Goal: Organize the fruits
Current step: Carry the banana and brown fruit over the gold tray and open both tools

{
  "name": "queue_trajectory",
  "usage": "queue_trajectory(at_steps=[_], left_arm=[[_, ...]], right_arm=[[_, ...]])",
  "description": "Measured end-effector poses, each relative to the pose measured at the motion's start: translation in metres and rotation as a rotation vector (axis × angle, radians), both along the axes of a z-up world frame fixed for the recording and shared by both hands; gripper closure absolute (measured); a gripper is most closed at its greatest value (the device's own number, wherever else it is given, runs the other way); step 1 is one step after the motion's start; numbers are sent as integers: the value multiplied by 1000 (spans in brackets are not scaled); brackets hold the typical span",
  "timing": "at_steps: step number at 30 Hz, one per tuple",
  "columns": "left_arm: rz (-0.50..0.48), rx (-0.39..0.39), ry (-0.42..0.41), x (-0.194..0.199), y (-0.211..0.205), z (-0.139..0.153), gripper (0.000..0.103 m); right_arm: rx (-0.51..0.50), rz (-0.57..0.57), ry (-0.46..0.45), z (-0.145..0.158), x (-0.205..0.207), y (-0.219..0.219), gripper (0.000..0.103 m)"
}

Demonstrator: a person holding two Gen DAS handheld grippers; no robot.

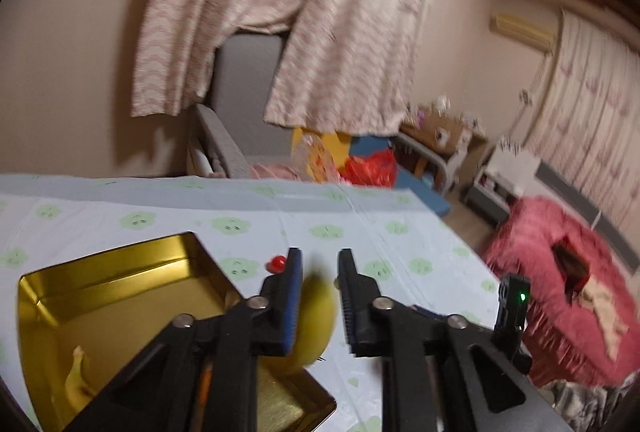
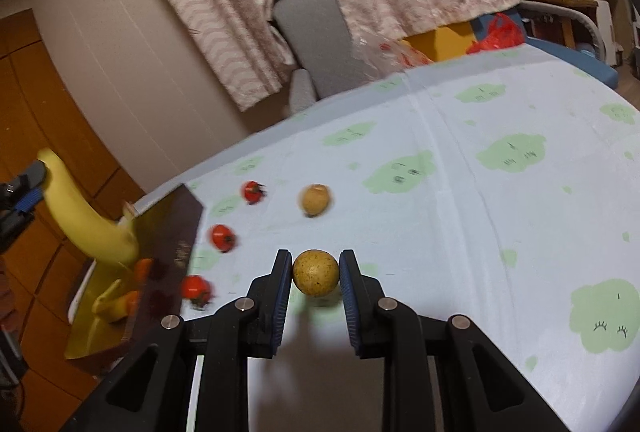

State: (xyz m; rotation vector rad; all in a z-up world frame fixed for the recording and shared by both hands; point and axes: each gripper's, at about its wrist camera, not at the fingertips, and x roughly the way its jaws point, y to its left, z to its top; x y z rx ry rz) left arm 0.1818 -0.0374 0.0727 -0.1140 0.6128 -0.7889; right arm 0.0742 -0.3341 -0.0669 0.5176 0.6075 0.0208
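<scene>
My left gripper (image 1: 320, 260) is shut on a yellow banana (image 1: 316, 320) and holds it in the air above the open gold tin (image 1: 120, 272). From the right wrist view that banana (image 2: 80, 216) hangs curved over the tin (image 2: 176, 232), with the left gripper (image 2: 30, 187) at its upper end. My right gripper (image 2: 316, 260) is shut on a round speckled yellow-brown fruit (image 2: 316, 272), just above the tablecloth. A second such fruit (image 2: 315, 199) lies further out. Three small red fruits (image 2: 253, 191) (image 2: 223, 236) (image 2: 196, 288) lie in a row beside the tin. Another banana (image 2: 112, 306) lies inside it.
The table wears a pale blue cloth (image 2: 500, 211) with green patches. Beyond its far edge are a grey chair (image 2: 312, 31), curtains (image 1: 320, 11) and red bags (image 1: 372, 167). A pink-covered bed (image 1: 560, 272) lies to the right. A black device with a green light (image 1: 514, 296) stands beside my left gripper.
</scene>
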Motion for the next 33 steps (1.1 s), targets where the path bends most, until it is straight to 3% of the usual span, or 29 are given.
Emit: queue_trajectory(at_steps=[4,10,11,15,17,20,26,33], left_arm=[[63,3,19,-1,32,-10,86],[164,43,87,-14,72,-53,85],[183,43,103,-17,78,-59,80],[256,43,144,-36,99,-85,40],[281,38,156,-46,107,-93,37],[327,104,132,-58,109,-98,27],[354,196,75,-71,107,-97,17],[373,203,50,-76,109,-93,7]], right_arm=[[-5,68,-38,23,2,31,78],[-26,201,-82,49,7,89,78],[-34,221,-80,51,9,100,78],[-70,286,-63,55,18,132,78],[-79,306,-52,55,22,143,78],[-93,345,-24,51,30,160,78],[-130,416,27,39,40,194,78],[-141,437,70,25,47,211,78]])
